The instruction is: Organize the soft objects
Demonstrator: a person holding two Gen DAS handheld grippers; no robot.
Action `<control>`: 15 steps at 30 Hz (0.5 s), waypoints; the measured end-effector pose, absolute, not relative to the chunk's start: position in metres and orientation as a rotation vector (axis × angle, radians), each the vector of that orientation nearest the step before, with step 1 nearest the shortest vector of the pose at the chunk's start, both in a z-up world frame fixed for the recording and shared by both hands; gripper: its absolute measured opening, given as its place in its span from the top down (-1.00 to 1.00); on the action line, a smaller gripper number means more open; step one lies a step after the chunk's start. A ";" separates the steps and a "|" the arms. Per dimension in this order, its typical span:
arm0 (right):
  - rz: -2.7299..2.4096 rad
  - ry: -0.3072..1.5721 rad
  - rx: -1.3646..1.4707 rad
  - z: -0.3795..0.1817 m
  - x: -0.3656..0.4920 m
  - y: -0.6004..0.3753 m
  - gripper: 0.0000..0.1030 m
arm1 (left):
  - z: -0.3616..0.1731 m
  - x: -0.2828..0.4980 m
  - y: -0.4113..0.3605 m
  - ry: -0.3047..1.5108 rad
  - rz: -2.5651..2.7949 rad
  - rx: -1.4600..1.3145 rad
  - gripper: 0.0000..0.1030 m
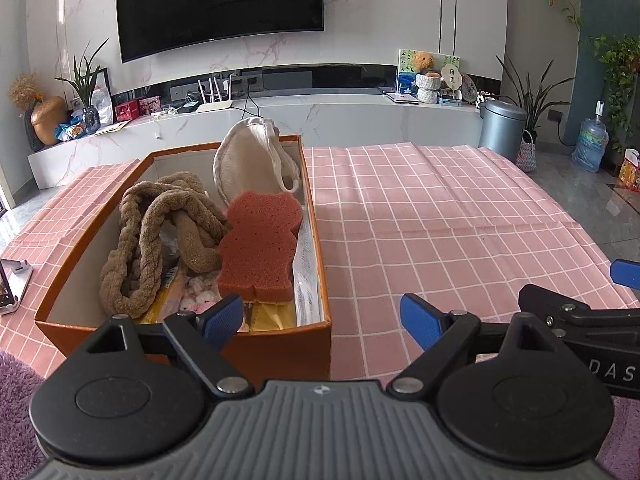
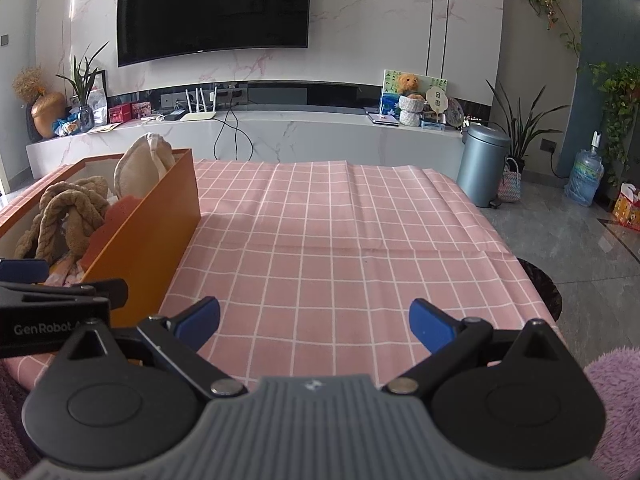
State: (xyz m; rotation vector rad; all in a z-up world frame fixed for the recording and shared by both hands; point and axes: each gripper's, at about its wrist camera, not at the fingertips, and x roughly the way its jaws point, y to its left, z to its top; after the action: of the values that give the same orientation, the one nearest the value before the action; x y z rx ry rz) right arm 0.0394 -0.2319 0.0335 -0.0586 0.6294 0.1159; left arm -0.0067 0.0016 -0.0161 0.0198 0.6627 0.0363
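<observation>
Both hand-held grippers, left hand-held gripper [image 1: 322,320] and right hand-held gripper [image 2: 314,322], are hanging wide, holding nothing. The red sponge [image 1: 260,248] lying in the orange box [image 1: 318,240] is looking light and squashy; pinching its narrow waist seems best.

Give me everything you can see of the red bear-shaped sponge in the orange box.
The red bear-shaped sponge is a flat, porous foam cut-out, brick red, with two rounded ears at its far end and stubby legs at its near end. It lies face up, tilted, in the right half of the orange box, its left edge against the brown braided plush rope. The cream drawstring pouch stands just behind it, and packaged items lie under it. No tongs touch it.
</observation>
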 end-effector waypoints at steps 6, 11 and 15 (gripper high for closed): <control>0.120 0.620 -0.059 0.034 0.037 -0.233 -0.92 | -0.015 -0.006 0.001 0.664 0.037 0.021 -1.00; 0.121 0.618 -0.058 0.035 0.037 -0.233 -0.92 | -0.013 -0.004 0.000 0.660 0.038 0.024 -1.00; 0.124 0.614 -0.060 0.036 0.036 -0.233 -0.92 | -0.011 -0.004 0.001 0.654 0.038 0.025 -1.00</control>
State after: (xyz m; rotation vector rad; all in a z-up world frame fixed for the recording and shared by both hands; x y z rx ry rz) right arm 0.0365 -0.2331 0.0358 -0.0600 0.6139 0.1241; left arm -0.0042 0.0008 -0.0111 0.0250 0.6539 0.0383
